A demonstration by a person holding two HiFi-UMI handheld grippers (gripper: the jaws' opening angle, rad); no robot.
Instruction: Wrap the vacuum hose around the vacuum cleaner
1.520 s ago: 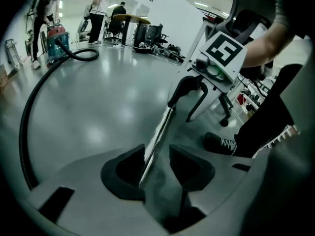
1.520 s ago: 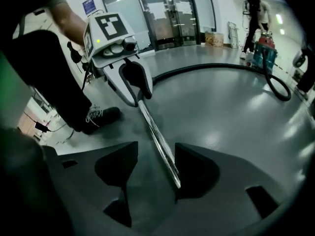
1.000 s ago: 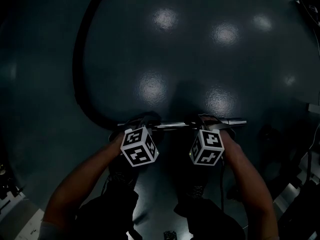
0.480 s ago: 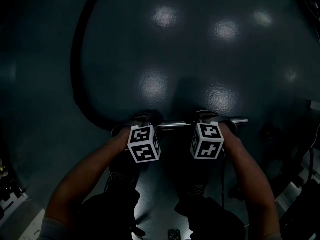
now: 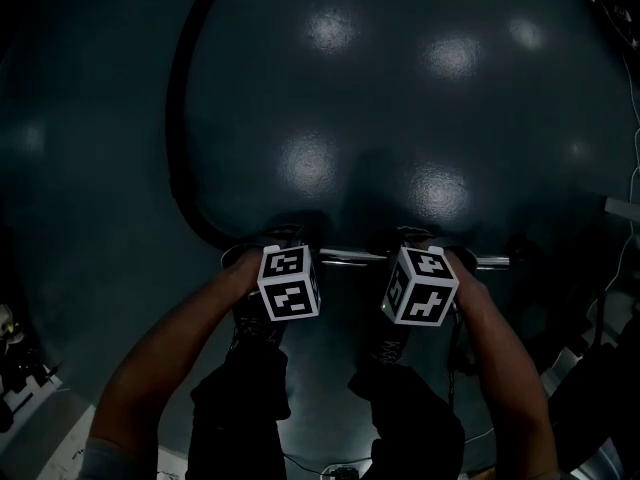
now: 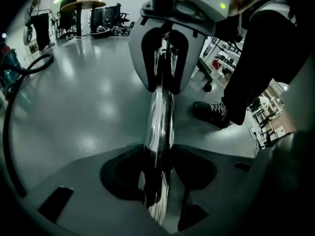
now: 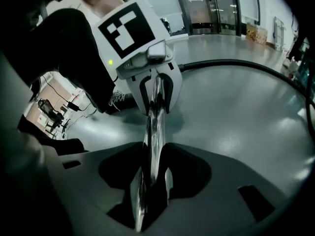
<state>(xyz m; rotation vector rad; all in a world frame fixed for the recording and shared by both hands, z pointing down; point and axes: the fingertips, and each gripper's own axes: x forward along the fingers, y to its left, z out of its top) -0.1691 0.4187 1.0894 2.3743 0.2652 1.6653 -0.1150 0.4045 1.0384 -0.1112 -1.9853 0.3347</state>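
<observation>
Now left gripper (image 6: 157, 173) clamps one wand (image 5: 352, 256); right gripper (image 7: 150, 173) just closed too.

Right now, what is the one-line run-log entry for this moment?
left gripper: shut on metal wand | right gripper: jaws just closed on metal wand | hose: unwrapped, curved on floor at left

I am standing on a glossy dark grey floor (image 5: 400, 108) that is throwing back soft patches of ceiling light. The black vacuum hose (image 5: 177, 118) is lying on it in one long curve. The light patches are sitting inside that curve, and my shoes (image 5: 250, 330) are resting just beside the hose's near end.
</observation>
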